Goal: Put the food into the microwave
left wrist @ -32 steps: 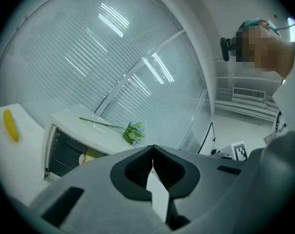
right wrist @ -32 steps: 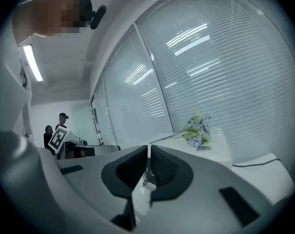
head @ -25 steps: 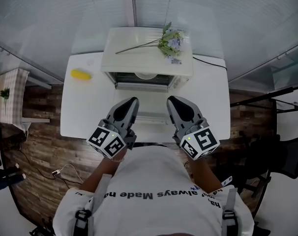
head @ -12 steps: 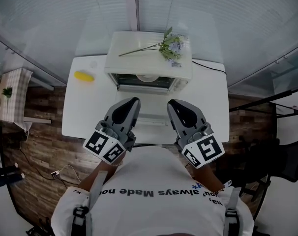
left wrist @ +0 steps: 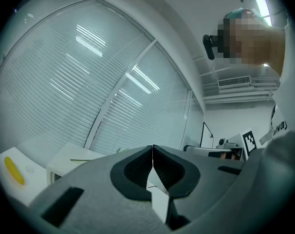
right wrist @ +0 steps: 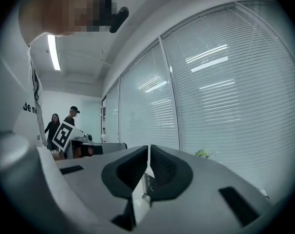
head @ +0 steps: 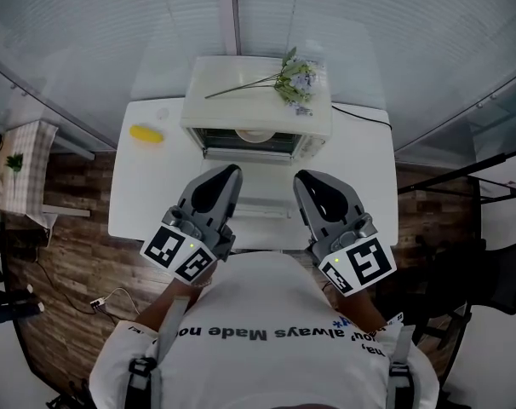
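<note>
Grey left tool (head: 230, 172), right tool (head: 303, 177) (level)

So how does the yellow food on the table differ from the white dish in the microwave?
The yellow food lies out on the table, left of the microwave; the white dish sits inside its open cavity. The yellow food is elongated and shows whole; the dish looks rounded and is partly hidden. Neither is being held.

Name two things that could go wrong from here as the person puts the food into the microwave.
The white microwave's lowered door juts out between the shut left gripper and shut right gripper; either might knock it. A white dish already sits inside, so the small yellow food on the white table could bump it.
</note>
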`<move>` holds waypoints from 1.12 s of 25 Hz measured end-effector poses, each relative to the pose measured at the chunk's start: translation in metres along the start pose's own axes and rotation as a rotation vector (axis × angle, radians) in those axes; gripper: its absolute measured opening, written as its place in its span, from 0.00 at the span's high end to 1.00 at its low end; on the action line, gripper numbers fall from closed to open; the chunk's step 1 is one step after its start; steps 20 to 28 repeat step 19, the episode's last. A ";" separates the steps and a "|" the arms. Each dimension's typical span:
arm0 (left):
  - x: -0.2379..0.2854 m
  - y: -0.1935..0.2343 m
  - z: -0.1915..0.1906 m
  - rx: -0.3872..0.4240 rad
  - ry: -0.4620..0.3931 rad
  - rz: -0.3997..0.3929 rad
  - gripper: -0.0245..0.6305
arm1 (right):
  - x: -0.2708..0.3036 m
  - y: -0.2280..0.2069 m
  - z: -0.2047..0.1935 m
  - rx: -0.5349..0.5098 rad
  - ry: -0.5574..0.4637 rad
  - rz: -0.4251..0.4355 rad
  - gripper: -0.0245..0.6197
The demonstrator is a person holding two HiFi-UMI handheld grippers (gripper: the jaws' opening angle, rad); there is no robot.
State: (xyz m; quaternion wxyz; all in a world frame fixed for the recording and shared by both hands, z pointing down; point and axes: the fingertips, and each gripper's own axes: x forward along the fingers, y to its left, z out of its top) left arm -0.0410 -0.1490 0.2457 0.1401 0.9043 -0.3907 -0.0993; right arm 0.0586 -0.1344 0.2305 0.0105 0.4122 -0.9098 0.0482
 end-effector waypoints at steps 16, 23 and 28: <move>-0.004 0.000 0.002 0.002 -0.005 -0.002 0.94 | 0.001 0.003 0.001 -0.005 -0.002 -0.014 0.93; -0.004 0.002 0.001 -0.005 -0.005 -0.002 0.94 | 0.003 0.004 0.002 -0.008 -0.003 -0.013 0.93; -0.004 0.002 0.001 -0.005 -0.005 -0.002 0.94 | 0.003 0.004 0.002 -0.008 -0.003 -0.013 0.93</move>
